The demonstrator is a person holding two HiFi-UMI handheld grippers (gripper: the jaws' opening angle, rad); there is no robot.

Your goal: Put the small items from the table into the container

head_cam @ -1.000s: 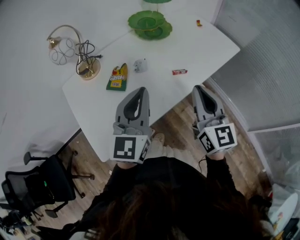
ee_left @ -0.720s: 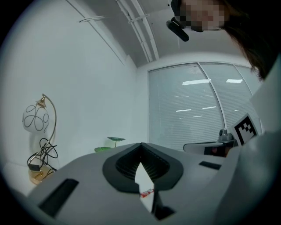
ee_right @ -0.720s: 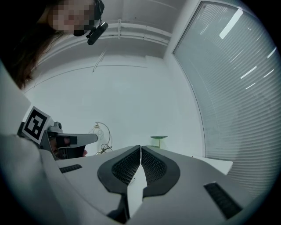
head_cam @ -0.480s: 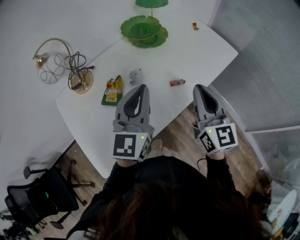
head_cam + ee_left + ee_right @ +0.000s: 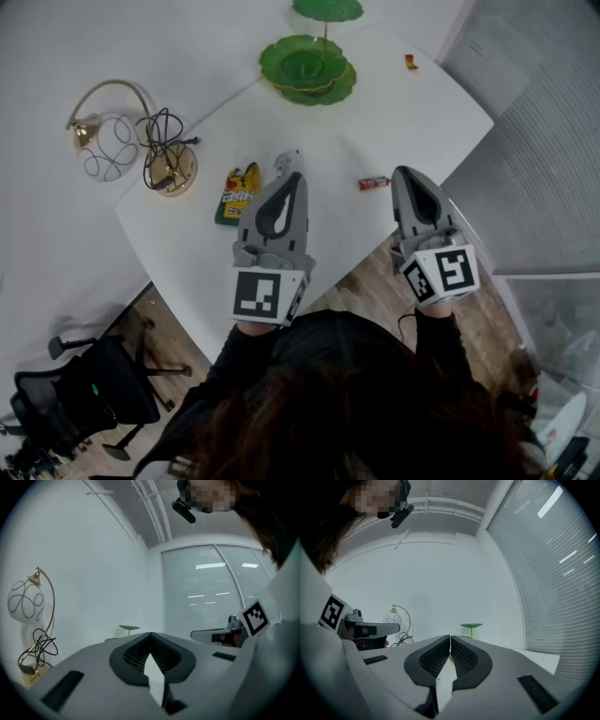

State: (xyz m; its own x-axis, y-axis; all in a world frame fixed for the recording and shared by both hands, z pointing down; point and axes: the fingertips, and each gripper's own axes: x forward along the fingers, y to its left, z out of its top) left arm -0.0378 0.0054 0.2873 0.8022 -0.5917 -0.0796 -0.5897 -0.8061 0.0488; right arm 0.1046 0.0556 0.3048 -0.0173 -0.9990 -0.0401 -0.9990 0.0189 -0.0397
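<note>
Red wrapped candy [image 5: 374, 183], scalloped green tiered dish [image 5: 281, 58], left gripper [image 5: 293, 177] and right gripper [image 5: 402, 172] closed, empty

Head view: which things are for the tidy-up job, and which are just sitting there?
For the job: green leaf-shaped tiered dish, yellow crayon box, small grey object, red wrapped sweet, tiny red-and-yellow piece.
Just lying about: gold lamp with white globe, black cable, black office chair.

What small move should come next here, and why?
Probably open the right gripper, whose jaws are together and empty, and ease it toward the small red packet lying on the table just beside its tip. That looks like the loose item nearest to it.
</note>
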